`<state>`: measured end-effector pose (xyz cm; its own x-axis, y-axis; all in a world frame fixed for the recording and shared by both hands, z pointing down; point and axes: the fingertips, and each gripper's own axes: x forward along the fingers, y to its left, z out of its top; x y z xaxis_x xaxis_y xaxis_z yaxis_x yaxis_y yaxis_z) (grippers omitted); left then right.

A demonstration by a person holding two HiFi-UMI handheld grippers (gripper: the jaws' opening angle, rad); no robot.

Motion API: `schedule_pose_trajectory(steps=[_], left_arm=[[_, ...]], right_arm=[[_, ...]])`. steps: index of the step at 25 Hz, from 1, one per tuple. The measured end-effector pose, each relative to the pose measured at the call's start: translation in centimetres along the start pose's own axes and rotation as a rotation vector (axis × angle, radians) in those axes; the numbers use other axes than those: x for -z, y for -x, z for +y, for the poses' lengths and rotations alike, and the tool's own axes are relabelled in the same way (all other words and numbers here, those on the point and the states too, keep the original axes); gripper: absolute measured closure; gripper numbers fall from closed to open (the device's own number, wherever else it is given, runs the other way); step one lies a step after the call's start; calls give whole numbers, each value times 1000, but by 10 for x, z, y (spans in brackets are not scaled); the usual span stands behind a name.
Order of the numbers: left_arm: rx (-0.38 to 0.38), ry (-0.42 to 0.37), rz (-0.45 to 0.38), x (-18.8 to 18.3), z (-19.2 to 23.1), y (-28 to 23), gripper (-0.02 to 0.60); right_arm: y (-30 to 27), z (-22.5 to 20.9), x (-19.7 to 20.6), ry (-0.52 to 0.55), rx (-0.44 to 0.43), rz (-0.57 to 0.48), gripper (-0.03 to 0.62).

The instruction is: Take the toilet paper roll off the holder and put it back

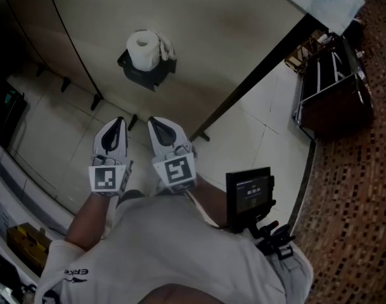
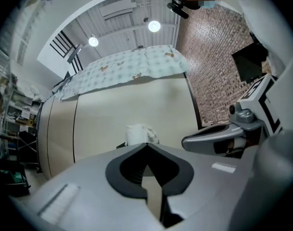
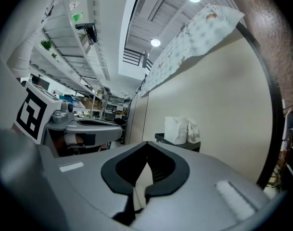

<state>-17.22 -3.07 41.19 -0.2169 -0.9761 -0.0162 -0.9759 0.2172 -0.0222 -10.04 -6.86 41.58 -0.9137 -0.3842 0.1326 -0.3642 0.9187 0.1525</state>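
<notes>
Head view: beige partition, tiled floor; left gripper and right gripper fingers closed.

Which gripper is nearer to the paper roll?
Right, only slightly. In the head view the right gripper is below the roll, almost in line with it; the left gripper is level with the right one, further left. Neither touches the roll.

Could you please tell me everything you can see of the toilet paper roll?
The toilet paper roll is white and thick, with its hollow core showing at the top end. It stands upright on a dark holder fixed to the beige partition wall. A crumpled loose paper tail hangs at one side. Only the holder touches it.
</notes>
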Motion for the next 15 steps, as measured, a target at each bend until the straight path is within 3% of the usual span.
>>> schedule_pose_trajectory(steps=[8,15], left_arm=[[65,13,-42,-10,33,-60,580],[169,16,-79,-20,60,-118,580]], right_arm=[[-59,-28,-15,52,22,34,579],[-115,-60,-42,186,28,145,579]])
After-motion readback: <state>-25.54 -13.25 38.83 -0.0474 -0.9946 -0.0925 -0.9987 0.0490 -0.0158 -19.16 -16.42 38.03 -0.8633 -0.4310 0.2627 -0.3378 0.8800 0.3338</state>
